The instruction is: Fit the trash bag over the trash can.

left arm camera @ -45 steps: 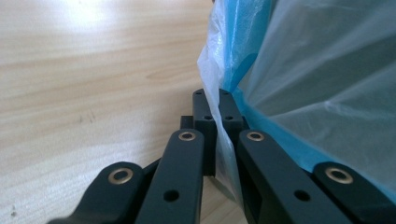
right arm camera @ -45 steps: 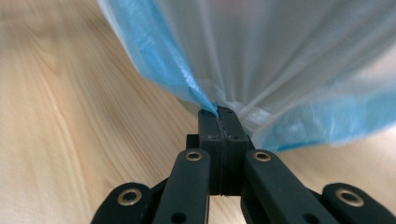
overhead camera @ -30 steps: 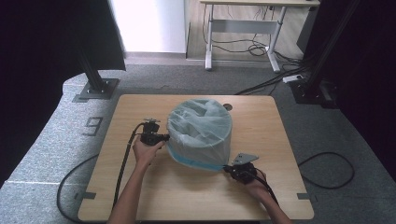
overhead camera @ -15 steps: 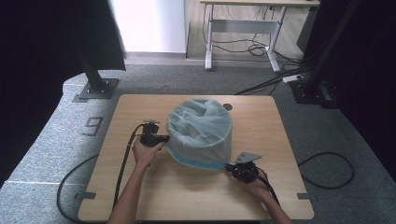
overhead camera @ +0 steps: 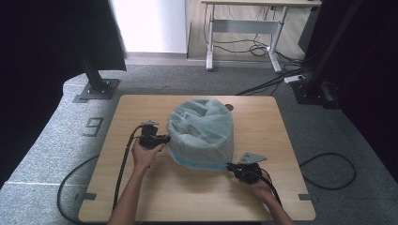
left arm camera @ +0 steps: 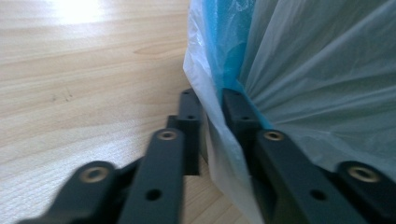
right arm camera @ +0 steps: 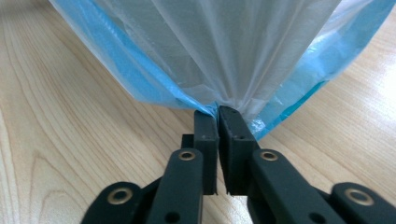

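Observation:
A round tub draped in a pale translucent plastic bag (overhead camera: pixel 202 131) stands mid-table, with a blue layer (overhead camera: pixel 197 161) showing along its lower edge. My left gripper (overhead camera: pixel 165 138) is at the bag's left side. Its jaws have just been opening and stand a little apart (left arm camera: pixel 210 100), with the bag's film (left arm camera: pixel 215 135) hanging loose between them. My right gripper (overhead camera: pixel 230 165) is at the bag's near right edge. Its jaws have also just been opening, with only a thin slit between them (right arm camera: pixel 218 112). The film (right arm camera: pixel 224 70) still bunches into their tips.
The wooden table (overhead camera: pixel 141 197) has a small round hole (overhead camera: pixel 228 107) behind the bag. Black cables (overhead camera: pixel 124 164) trail from both grippers off the near edge. Black stands (overhead camera: pixel 96 86) and a white desk (overhead camera: pixel 244 28) stand on the carpet beyond.

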`<state>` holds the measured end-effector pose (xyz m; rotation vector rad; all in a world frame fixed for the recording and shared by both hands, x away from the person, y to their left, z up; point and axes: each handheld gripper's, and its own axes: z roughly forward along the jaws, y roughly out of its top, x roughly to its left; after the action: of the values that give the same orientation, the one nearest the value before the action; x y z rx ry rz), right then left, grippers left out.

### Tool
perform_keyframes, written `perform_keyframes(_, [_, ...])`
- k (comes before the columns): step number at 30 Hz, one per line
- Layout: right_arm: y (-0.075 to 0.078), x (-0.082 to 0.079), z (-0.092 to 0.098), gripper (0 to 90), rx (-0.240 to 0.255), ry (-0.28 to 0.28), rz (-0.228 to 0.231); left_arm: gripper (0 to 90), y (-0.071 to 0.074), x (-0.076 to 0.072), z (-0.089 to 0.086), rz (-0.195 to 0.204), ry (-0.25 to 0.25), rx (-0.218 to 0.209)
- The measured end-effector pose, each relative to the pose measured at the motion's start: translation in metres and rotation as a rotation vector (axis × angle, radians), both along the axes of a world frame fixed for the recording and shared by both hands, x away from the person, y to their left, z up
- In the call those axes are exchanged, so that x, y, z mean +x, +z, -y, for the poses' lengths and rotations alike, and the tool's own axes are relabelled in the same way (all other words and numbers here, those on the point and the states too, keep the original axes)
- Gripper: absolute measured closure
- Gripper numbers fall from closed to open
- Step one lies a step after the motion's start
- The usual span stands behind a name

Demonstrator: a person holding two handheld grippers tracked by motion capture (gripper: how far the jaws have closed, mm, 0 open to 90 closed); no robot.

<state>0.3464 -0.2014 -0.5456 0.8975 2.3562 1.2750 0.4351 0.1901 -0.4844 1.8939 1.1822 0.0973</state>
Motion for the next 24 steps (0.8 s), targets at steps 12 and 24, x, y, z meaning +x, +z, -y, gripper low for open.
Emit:
perform_keyframes(12, [0.013,-0.016,0.011,38.8,0.044,-0.032,0.028,27.1,0.028,-0.023,-0.024,0.112,0.051,-0.006])
perform_keyframes(24, [0.018,-0.02,0.016,37.5,0.085,-0.034,0.028,9.9,0.04,-0.034,-0.031,0.156,0.019,-0.02])
